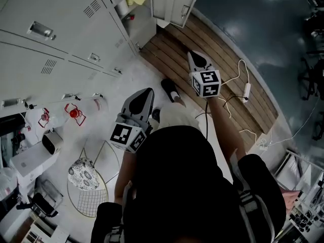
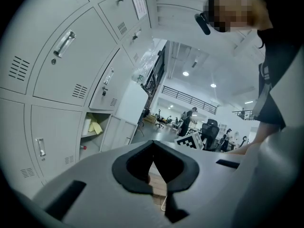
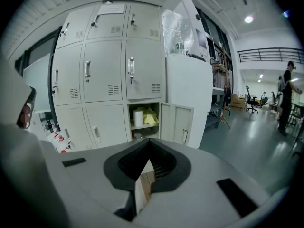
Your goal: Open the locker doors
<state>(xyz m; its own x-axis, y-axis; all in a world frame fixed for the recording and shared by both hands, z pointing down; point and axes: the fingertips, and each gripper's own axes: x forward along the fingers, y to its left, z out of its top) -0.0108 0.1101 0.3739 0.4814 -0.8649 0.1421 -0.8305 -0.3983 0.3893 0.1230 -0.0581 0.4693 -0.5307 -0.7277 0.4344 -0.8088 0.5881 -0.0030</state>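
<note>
Grey lockers (image 3: 109,65) flank wooden decking (image 1: 172,47); left hand-held gripper (image 1: 147,93) and right hand-held gripper (image 1: 192,56) both clenched empty.

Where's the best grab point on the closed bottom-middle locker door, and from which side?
Take the upright bar handle near the left edge of the bottom-middle door. Come in from the front, jaws side by side across the bar. The open neighbouring door is hinged on its compartment's right, so this one probably is too; pulling at the left should swing it easiest.
</note>
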